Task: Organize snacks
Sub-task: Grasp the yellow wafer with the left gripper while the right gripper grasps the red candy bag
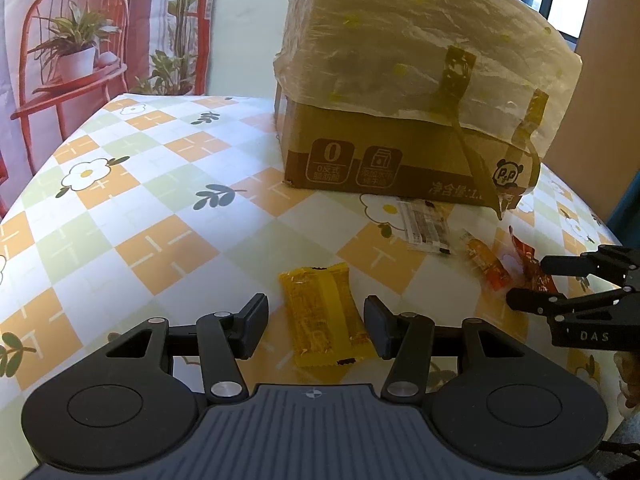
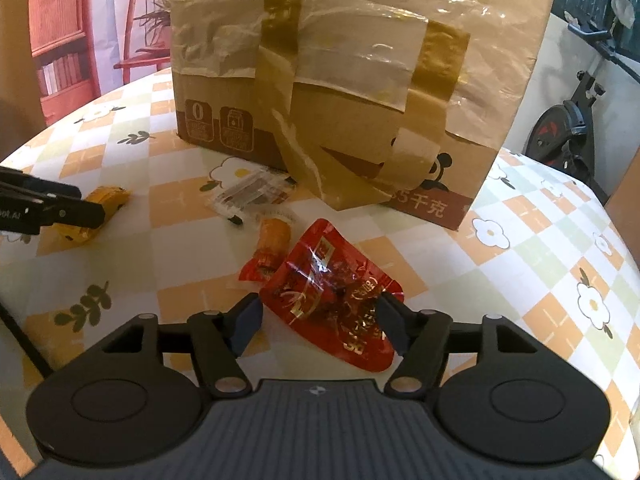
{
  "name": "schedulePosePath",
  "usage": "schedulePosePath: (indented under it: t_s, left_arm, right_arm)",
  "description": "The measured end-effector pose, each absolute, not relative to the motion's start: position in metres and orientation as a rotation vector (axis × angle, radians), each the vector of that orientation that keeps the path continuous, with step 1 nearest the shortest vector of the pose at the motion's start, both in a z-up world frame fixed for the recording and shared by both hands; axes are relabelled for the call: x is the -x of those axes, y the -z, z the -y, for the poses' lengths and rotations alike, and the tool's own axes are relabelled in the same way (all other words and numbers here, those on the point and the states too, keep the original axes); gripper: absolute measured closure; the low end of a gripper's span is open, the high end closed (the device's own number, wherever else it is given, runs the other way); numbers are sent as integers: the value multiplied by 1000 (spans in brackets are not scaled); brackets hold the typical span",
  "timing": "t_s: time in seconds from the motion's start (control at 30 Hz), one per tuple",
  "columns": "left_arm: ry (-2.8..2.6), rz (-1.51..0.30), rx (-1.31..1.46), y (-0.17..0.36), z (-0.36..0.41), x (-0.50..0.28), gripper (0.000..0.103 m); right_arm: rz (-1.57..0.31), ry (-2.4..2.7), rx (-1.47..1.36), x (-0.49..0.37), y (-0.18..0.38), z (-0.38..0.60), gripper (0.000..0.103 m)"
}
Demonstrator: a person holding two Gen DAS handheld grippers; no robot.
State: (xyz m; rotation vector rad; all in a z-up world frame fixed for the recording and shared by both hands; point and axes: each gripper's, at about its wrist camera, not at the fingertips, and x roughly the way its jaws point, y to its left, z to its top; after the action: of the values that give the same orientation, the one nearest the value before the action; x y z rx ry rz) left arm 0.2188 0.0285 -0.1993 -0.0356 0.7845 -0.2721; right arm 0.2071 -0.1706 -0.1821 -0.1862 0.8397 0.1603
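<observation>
- Cardboard box (image 1: 400, 160) stands at far side of table (image 1: 160, 208), top draped in plastic bag (image 1: 400, 40); contents can't be seen.
- Left gripper (image 1: 316, 326) jaws wide, straddling yellow snack packet (image 1: 324, 318), not pinching it.
- Right gripper (image 2: 320, 320) jaws wide around red snack pouch (image 2: 340, 300); right pad touches or overlaps its edge, grip not closed.
- Orange packet (image 2: 268, 254) just beside red pouch; clear wrapper snack (image 2: 252, 196) near the box front.
- All four snacks lie loose on tablecloth.
</observation>
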Motion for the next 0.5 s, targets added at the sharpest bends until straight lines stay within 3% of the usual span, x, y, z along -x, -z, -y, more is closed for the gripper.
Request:
schedulePosePath:
  t_s: [0.3,0.37,0.5]
  left_arm:
    - [262,-781,25,200,-26,-217,48]
    - [260,-781,24,200,-26,-217,48]
    - [256,-781,25,200,-25,-217,48]
  right_arm:
    - [-820,-96,95,-213,185,187,36]
    - [-816,-79,62,-214,186,193,46]
    - [-806,-70,28,-212,185,199,55]
